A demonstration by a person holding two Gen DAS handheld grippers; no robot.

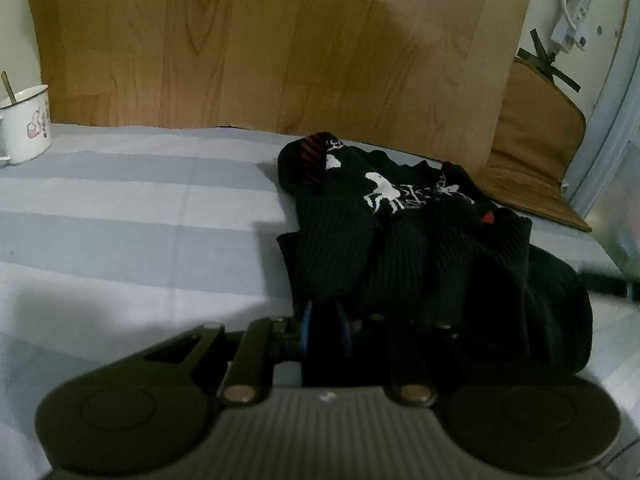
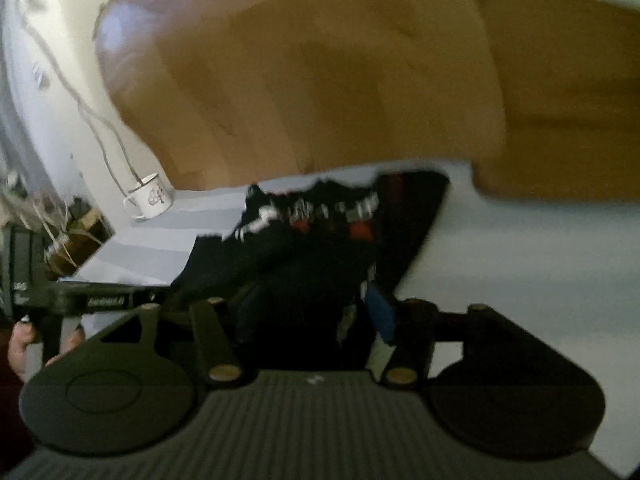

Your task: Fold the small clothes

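Note:
A black knit garment [image 1: 420, 240] with white and red print lies bunched on the grey-striped cloth of the table [image 1: 140, 208]. My left gripper [image 1: 326, 320] is shut on the near edge of the garment; its blue-padded fingers [image 1: 307, 328] pinch the fabric. In the right wrist view, which is tilted and blurred, the same garment [image 2: 320, 248] hangs into my right gripper [image 2: 360, 320], which is shut on its edge, with a blue pad [image 2: 380, 316] showing. The left gripper's body [image 2: 80, 300] shows at the left there.
A white enamel mug [image 1: 26, 124] with a spoon stands at the table's far left, also in the right wrist view [image 2: 150, 200]. A wooden board [image 1: 280, 40] backs the table. A brown cushion [image 1: 536, 152] lies at the far right. Cables hang on the wall [image 1: 572, 0].

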